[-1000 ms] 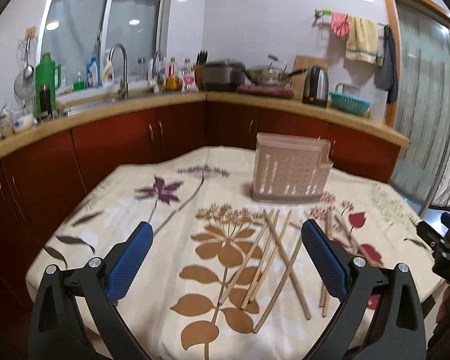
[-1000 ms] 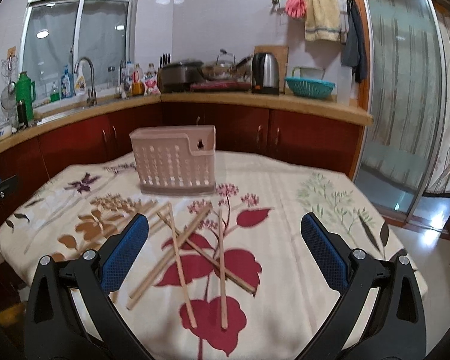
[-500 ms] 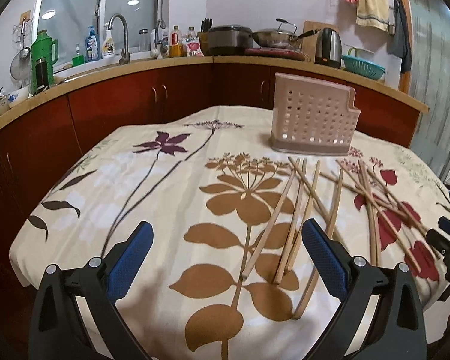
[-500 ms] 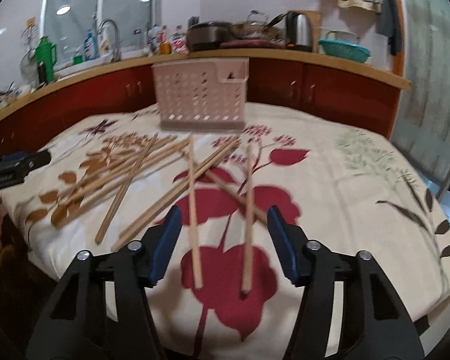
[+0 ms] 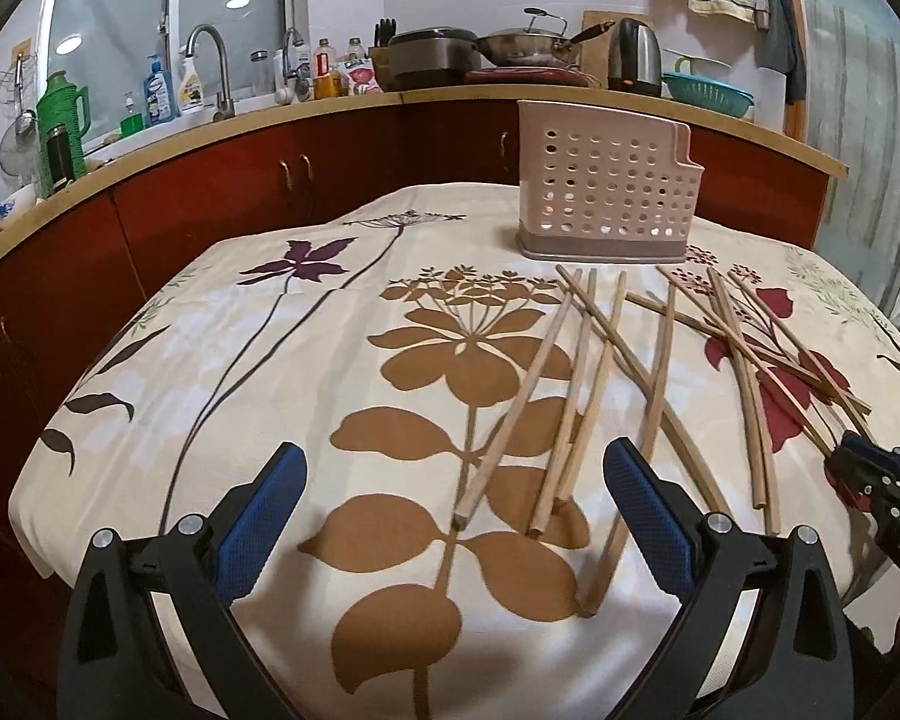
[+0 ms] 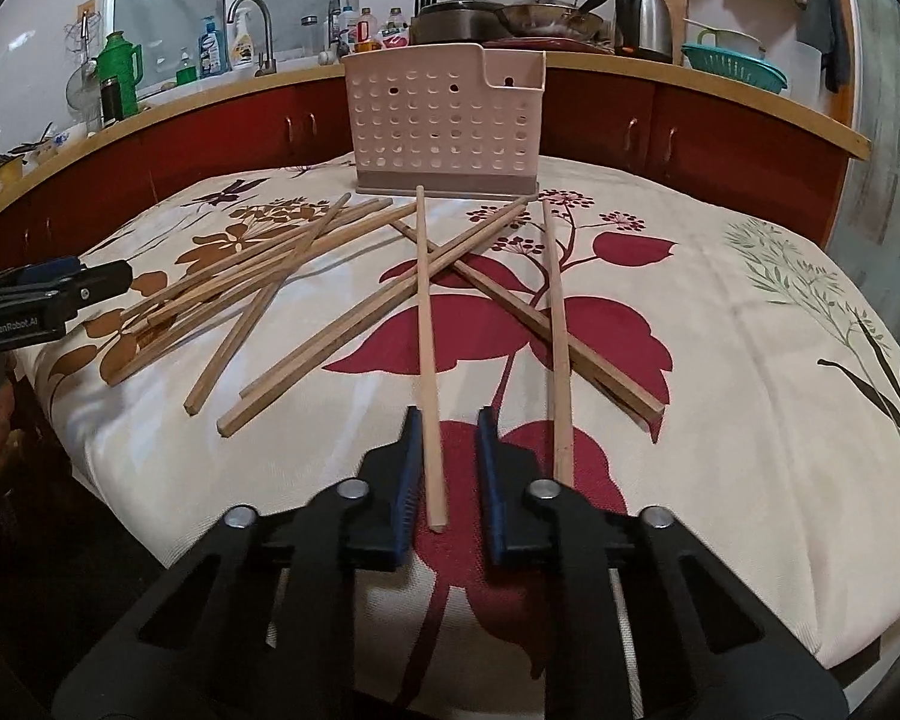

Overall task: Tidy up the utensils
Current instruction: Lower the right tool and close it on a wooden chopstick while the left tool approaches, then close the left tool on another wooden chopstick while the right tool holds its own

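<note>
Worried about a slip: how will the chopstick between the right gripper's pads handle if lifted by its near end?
The chopstick looks stiff, thin wood, probably light. Gripped at one end by the right gripper, it may pivot and droop. Its far end crosses other chopsticks, so it may nudge them.

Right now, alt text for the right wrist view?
The right tool has just closed around the near end of one pale wooden chopstick lying on the floral tablecloth. More chopsticks lie scattered before a perforated beige plastic utensil holder.
</note>
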The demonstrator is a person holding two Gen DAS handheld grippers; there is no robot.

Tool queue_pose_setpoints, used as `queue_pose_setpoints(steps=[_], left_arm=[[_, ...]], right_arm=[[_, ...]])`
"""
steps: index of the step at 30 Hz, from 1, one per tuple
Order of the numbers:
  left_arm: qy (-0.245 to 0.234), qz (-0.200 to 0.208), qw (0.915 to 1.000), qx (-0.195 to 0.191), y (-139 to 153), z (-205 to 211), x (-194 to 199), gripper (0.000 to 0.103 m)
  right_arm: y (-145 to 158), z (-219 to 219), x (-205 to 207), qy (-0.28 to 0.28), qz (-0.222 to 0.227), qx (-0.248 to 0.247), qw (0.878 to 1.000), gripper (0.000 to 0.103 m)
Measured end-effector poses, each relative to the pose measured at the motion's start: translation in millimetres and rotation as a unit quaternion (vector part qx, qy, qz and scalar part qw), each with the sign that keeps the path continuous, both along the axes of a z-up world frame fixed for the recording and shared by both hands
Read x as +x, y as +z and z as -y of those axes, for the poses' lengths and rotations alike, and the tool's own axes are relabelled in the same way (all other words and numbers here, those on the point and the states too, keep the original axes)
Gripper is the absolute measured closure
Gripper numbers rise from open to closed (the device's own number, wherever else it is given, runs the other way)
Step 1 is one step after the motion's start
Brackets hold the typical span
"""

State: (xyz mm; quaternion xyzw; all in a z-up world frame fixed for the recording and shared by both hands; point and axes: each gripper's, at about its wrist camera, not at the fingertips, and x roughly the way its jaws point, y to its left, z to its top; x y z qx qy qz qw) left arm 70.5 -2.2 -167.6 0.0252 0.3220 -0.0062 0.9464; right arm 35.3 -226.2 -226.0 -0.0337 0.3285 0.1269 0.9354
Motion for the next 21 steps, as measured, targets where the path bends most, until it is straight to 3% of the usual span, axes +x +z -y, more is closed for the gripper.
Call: queue_pose_setpoints(steps=[13,15,16,17,21], left_arm=[[-0.072,-0.006,0.9969,0.03,-14.2,35.5,-10.1,0.008],[-0.076,-0.013,0.9964,0.034,-17.4,37.4,-10.0,0.014],[-0.081,-0.018,0.996,0.033,-19.2,38.3,-10.5,0.031],[-0.087,-0.025,0.9954,0.031,-21.2,38.8,-10.6,0.038],[-0.1,-0.043,0.9937,0.029,-27.0,41.3,-14.2,0.039]], right_arm=[[1.1,0.5,2.3,0.0,-0.001,0.005,1.0,0.097],[1.1,0.5,2.5,0.0,0.0,0.006,1.0,0.097],[1.2,0.2,2.3,0.0,0.0,0.006,1.0,0.097],[1.2,0.1,2.4,0.0,0.001,0.007,1.0,0.097],[0.3,-0.3,2.5,-0.001,0.0,0.01,1.0,0.097]])
